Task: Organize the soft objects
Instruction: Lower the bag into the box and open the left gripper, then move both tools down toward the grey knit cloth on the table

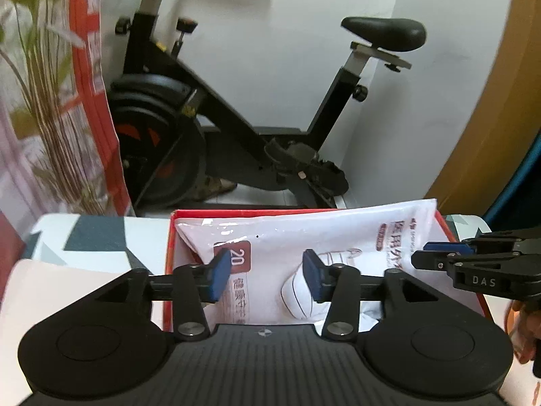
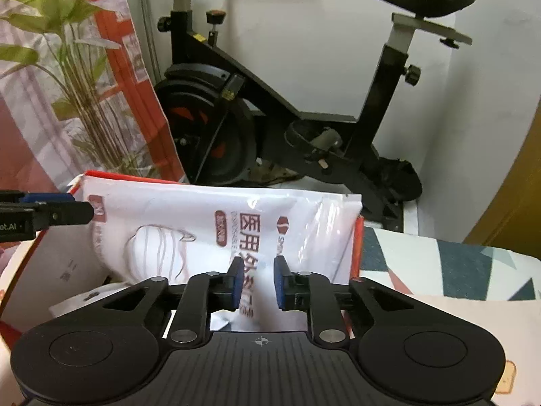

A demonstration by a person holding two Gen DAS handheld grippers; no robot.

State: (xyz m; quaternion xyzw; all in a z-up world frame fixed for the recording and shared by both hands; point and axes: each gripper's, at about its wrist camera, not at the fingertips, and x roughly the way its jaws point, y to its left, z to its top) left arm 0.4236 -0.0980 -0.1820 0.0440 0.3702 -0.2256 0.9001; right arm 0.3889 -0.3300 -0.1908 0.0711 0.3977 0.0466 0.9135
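Note:
A white plastic pack of face masks (image 1: 304,237) with red Chinese print lies in a red box (image 1: 170,237) with a white inside; the pack (image 2: 189,230) and the box (image 2: 359,237) also show in the right wrist view. My left gripper (image 1: 267,279) is open, its blue pads on either side above the pack. My right gripper (image 2: 258,284) has its blue pads a small gap apart over the pack's near edge; it also enters the left wrist view (image 1: 436,255). The left gripper's fingers (image 2: 50,211) reach in from the left in the right wrist view.
The box rests on a cloth with a grey and teal pattern (image 1: 94,240), on which a pale sheet (image 2: 473,321) lies. Behind stand a black exercise bike (image 1: 236,118), a green plant (image 1: 50,118), a red and white bag (image 1: 91,67) and a white wall.

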